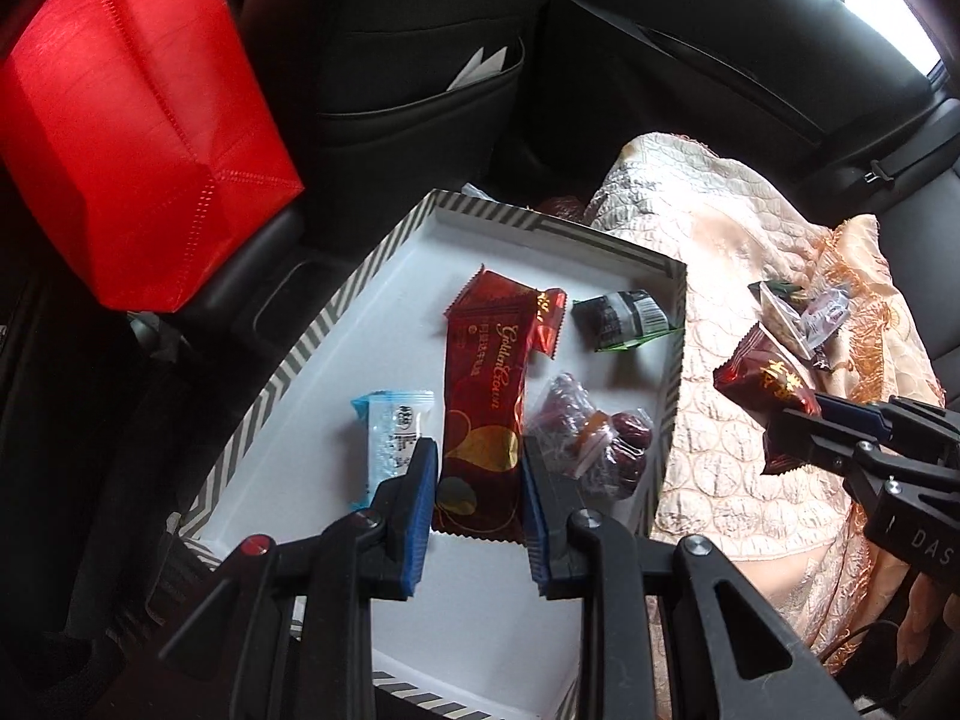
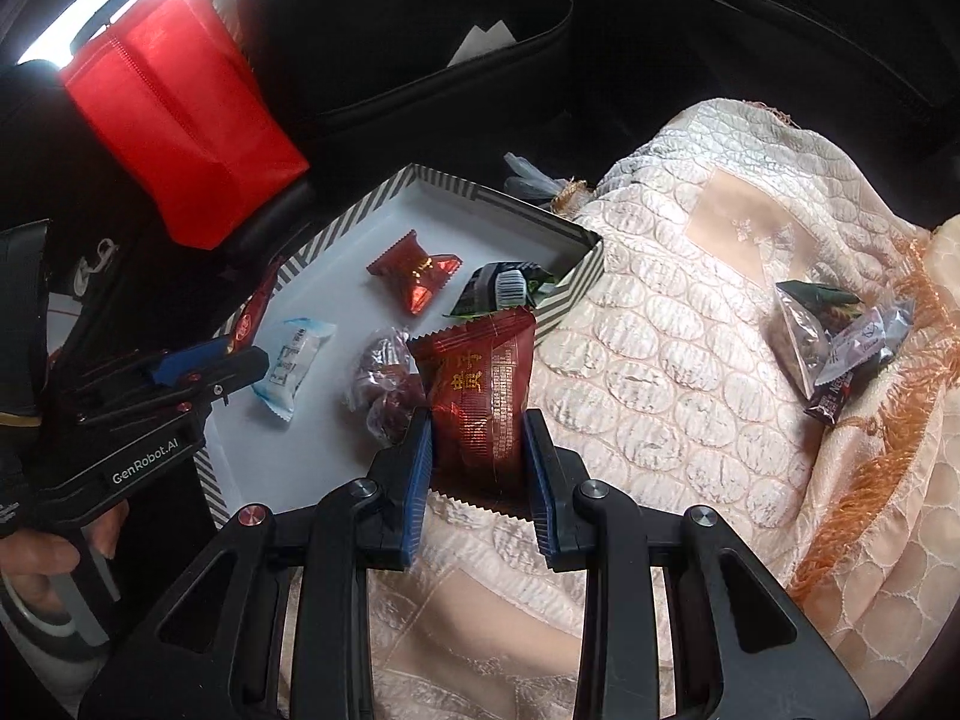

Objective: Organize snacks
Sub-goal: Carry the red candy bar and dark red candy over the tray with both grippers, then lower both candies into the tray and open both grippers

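Both grippers are clamped: left gripper (image 1: 477, 468) on the long red wafer pack (image 1: 486, 402), right gripper (image 2: 478, 450) on a dark red snack pouch (image 2: 477, 384). Striped box (image 2: 576, 294) sits at 11 o'clock; I'd clear its rim before letting go.

surface: quilted cloth (image 2: 690, 360) | on it: striped box (image 2: 576, 294), loose snack packets (image 2: 840, 342)

Red snack packets (image 1: 485, 396) in striped box (image 1: 336, 324)

A car's back seat: door panel (image 1: 690, 60), seatback pocket (image 1: 420, 78).
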Available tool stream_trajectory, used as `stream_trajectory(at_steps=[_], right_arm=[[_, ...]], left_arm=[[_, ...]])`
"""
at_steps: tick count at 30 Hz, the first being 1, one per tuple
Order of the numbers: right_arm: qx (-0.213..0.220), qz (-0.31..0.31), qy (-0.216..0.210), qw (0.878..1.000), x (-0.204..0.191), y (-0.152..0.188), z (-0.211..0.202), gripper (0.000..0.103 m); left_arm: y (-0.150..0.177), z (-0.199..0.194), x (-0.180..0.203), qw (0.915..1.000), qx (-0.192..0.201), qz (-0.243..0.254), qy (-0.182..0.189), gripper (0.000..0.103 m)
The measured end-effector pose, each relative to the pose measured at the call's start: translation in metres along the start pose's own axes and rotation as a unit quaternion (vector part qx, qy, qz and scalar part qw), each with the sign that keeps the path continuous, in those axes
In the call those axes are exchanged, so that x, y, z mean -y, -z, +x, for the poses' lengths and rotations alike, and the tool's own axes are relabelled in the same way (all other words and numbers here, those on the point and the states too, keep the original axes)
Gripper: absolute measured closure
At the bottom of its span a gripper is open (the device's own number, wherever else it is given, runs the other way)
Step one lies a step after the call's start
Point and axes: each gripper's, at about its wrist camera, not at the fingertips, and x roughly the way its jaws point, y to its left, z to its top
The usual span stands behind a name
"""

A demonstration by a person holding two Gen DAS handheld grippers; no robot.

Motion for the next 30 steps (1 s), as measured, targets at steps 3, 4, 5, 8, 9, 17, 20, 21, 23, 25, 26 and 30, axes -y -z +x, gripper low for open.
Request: stream_trajectory(at_steps=[3, 4, 5, 8, 9, 17, 20, 21, 23, 25, 26, 30], right_arm=[[-0.007, -0.012, -0.004, 1.000, -0.011, -0.003, 0.006, 0.075], [-0.009, -0.015, -0.005, 1.000, -0.014, -0.003, 0.008, 0.075], [-0.011, -0.019, -0.007, 1.000, -0.018, -0.004, 0.010, 0.075], [-0.015, -0.032, -0.011, 0.999, -0.028, -0.005, 0.014, 0.075], [-0.016, -0.036, -0.012, 0.999, -0.031, -0.006, 0.016, 0.075], [-0.025, -0.051, -0.018, 0.998, -0.046, -0.011, 0.027, 0.075], [-0.030, -0.053, -0.021, 0.998, -0.050, -0.012, 0.032, 0.075], [-0.032, -0.053, -0.022, 0.998, -0.051, -0.013, 0.034, 0.075], [-0.035, -0.054, -0.023, 0.998, -0.053, -0.012, 0.037, 0.075], [-0.039, -0.054, -0.024, 0.997, -0.055, -0.012, 0.040, 0.075], [-0.040, -0.054, -0.024, 0.997, -0.056, -0.013, 0.042, 0.075], [-0.047, -0.054, -0.025, 0.997, -0.059, -0.013, 0.049, 0.075]], left_arm=[[0.000, 0.002, -0.005, 1.0000, -0.002, -0.008, -0.002, 0.074], [0.000, 0.003, -0.006, 0.9999, -0.002, -0.010, -0.003, 0.074], [0.001, 0.004, -0.008, 0.9999, -0.003, -0.012, -0.005, 0.074], [0.001, 0.007, -0.010, 0.9998, -0.006, -0.017, -0.007, 0.074], [0.001, 0.009, -0.010, 0.9998, -0.007, -0.018, -0.007, 0.074], [0.003, 0.018, -0.014, 0.9995, -0.015, -0.026, -0.009, 0.074], [0.004, 0.021, -0.015, 0.9994, -0.017, -0.028, -0.013, 0.074], [0.004, 0.021, -0.016, 0.9993, -0.017, -0.030, -0.015, 0.074], [0.004, 0.022, -0.018, 0.9992, -0.017, -0.032, -0.017, 0.074], [0.004, 0.023, -0.021, 0.9991, -0.018, -0.035, -0.018, 0.074], [0.004, 0.024, -0.022, 0.9990, -0.019, -0.036, -0.019, 0.074], [0.005, 0.029, -0.025, 0.9986, -0.026, -0.040, -0.023, 0.074]])
